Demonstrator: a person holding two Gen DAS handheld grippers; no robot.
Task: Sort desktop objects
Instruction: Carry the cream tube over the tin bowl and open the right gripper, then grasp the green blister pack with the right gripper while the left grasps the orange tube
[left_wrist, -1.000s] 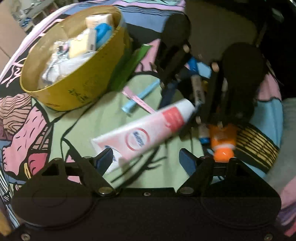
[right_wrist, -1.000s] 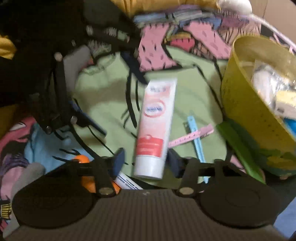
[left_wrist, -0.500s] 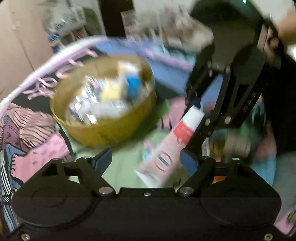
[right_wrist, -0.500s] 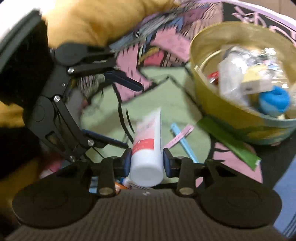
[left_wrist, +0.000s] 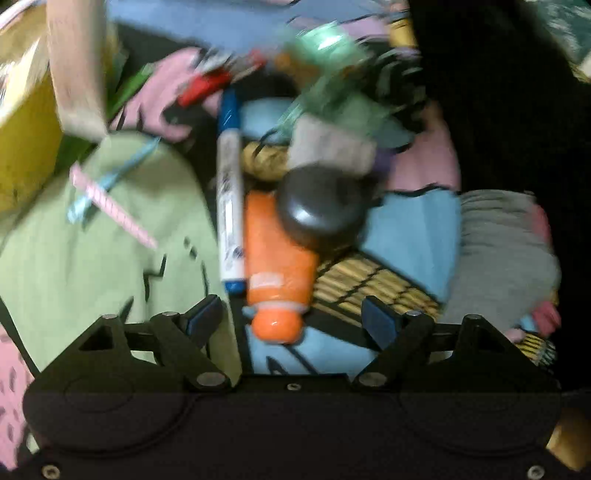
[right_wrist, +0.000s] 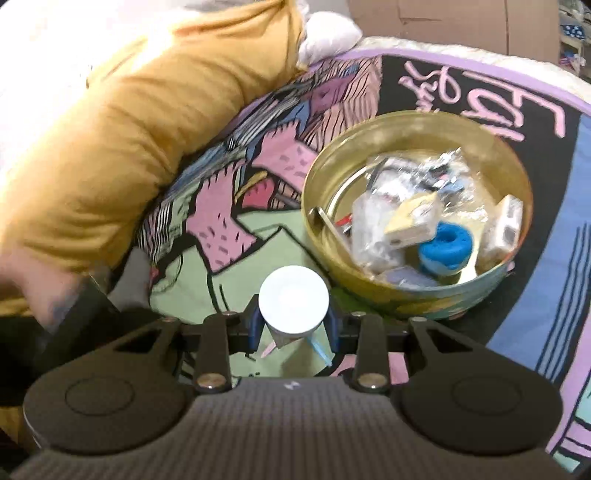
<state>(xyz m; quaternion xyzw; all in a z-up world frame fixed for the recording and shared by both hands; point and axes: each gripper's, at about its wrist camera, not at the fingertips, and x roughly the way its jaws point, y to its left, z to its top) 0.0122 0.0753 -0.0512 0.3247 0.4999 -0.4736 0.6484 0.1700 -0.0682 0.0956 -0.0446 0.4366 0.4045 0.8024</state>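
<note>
My right gripper (right_wrist: 293, 325) is shut on a pink-and-white tube, pads pressed on it just below its white cap (right_wrist: 293, 299). The tube hangs off the blanket, beside the near wall of the round yellow tin (right_wrist: 417, 299). The left wrist view catches the lifted tube (left_wrist: 75, 70) as a blur at top left. My left gripper (left_wrist: 291, 315) is open and points steeply down, nothing held. Just ahead of its fingers lie an orange tube (left_wrist: 277, 254), a blue-and-white marker (left_wrist: 229, 192) and a round black lid (left_wrist: 321, 206).
The tin holds several packets, small boxes and a blue ring (right_wrist: 445, 249). A pink strip (left_wrist: 114, 206) and a blue strip (left_wrist: 110, 177) lie on the green patch of blanket. A yellow cushion (right_wrist: 129, 129) borders the left; grey cloth (left_wrist: 502, 251) lies right.
My right gripper closed on the tube's cap end and lifted it off the blanket toward the tin. My left gripper swung up, then dropped over the orange tube and marker.
</note>
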